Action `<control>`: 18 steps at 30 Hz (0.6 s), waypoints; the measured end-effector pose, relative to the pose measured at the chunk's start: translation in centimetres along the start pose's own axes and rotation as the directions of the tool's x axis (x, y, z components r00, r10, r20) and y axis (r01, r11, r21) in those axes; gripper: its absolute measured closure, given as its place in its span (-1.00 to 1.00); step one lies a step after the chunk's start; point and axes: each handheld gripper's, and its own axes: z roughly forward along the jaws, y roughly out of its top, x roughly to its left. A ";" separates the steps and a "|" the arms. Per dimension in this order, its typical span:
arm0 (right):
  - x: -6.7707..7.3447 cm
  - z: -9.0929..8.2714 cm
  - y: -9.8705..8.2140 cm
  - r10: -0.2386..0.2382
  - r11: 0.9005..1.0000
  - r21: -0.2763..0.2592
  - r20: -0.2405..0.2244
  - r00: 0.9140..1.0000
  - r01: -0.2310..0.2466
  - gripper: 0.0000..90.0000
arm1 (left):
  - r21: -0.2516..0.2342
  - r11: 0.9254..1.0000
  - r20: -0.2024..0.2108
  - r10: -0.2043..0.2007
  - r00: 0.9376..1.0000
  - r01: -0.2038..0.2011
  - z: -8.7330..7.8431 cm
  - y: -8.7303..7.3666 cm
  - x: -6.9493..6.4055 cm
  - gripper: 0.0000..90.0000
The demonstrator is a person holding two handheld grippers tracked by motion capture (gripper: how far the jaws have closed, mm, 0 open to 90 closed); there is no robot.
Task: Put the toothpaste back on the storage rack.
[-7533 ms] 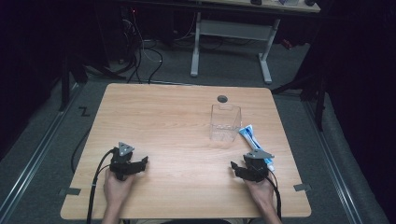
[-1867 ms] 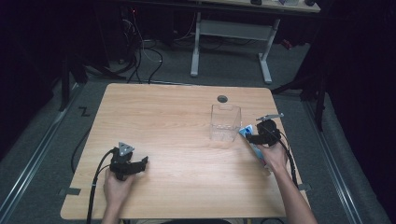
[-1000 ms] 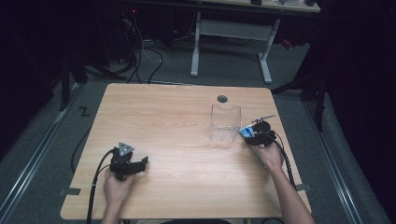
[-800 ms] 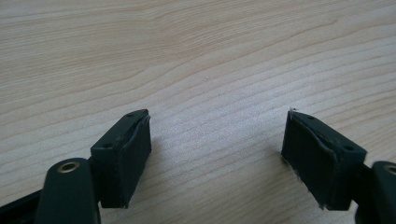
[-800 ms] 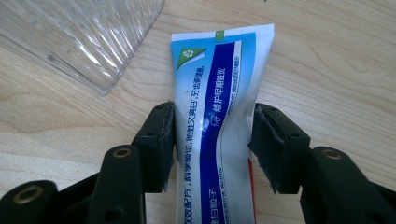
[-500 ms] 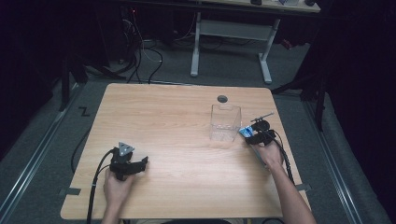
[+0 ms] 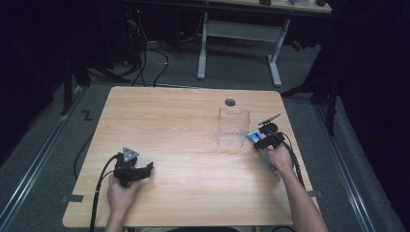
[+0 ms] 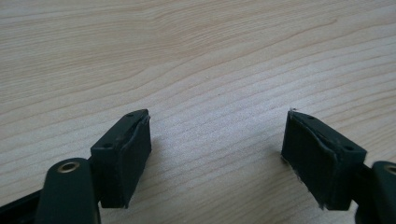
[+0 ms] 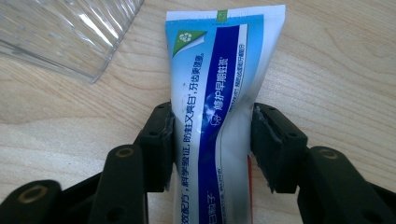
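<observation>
From above, a pale wooden table [image 7: 183, 121] carries a clear plastic box [image 7: 233, 126] near its far right corner. Just to the right of that box, the right gripper [image 7: 258, 140] rests over a blue and white toothpaste tube [image 7: 252, 137] lying flat on the wood. The left gripper [image 7: 145, 169] sits well apart, near the table's front left, held in a hand.

Along the left gripper [image 8: 215, 149], its two black jaws stand wide apart over bare wood, with nothing between them.

Along the right gripper [image 9: 212, 140], the jaws have just been closing and now sit against both edges of the toothpaste tube [image 9: 219, 84], whose flat crimped end points away, near a corner of the clear box [image 9: 70, 32]. The left pad touches the tube; the right pad looks just at its edge.

To do this grasp well, it seems wise to squeeze gently and evenly, keep the tube centred between the pads, and lift straight up before moving toward the box.
</observation>
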 end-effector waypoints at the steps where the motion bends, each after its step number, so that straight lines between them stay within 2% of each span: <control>1: 0.0 0.0 0.0 -0.004 1.000 -0.004 0.002 1.000 0.004 0.24 | 0.000 1.000 0.000 0.000 1.000 0.000 0.0 0.0 0.0 -0.46; 3: -0.1 0.0 0.0 -0.009 1.000 -0.002 0.011 1.000 0.009 0.30 | 0.000 1.000 0.000 0.000 1.000 0.000 0.0 0.0 0.0 -0.46; 6: -0.7 -0.2 0.0 0.022 1.000 0.002 -0.028 0.999 -0.022 0.38 | 0.000 1.000 0.000 0.000 1.000 0.000 0.0 0.0 0.0 -0.46; 12: -0.8 -0.5 0.0 0.015 1.000 -0.001 -0.031 0.999 -0.015 0.50 | 0.000 1.000 0.000 0.000 1.000 0.000 0.0 0.0 0.0 -0.46; 18: -1.5 -0.8 -0.2 0.039 0.999 -0.021 -0.070 0.997 -0.041 0.57 | 0.000 1.000 -0.001 0.000 1.000 0.000 0.0 0.0 0.0 -0.46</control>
